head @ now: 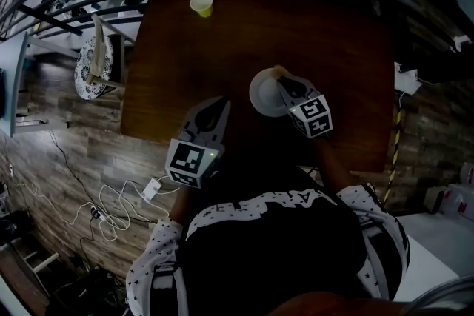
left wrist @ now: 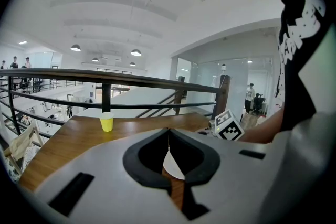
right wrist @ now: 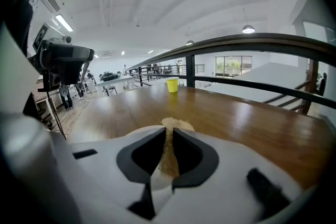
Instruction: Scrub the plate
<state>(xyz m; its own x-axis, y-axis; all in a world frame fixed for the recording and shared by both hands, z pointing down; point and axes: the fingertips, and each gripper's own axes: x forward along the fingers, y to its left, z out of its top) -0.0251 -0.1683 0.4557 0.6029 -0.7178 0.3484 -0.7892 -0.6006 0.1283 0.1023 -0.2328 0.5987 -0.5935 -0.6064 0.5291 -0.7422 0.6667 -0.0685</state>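
White round plate (head: 261, 94) sits unheld on the brown wooden desk (head: 222, 41), so the right hand-held gripper (head: 285, 85), clamped on a tan sponge (right wrist: 176, 124), could skid it, as the left hand-held gripper (head: 222, 104) hovers beside, jaws together and empty.

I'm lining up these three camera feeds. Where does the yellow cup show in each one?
Head view: the yellow cup is near the top, left of centre, by the table's far edge.
Left gripper view: the cup is left of centre, below mid-height.
Right gripper view: the cup is near the centre, at mid-height.
Shared landmark: the wooden table that it stands on.
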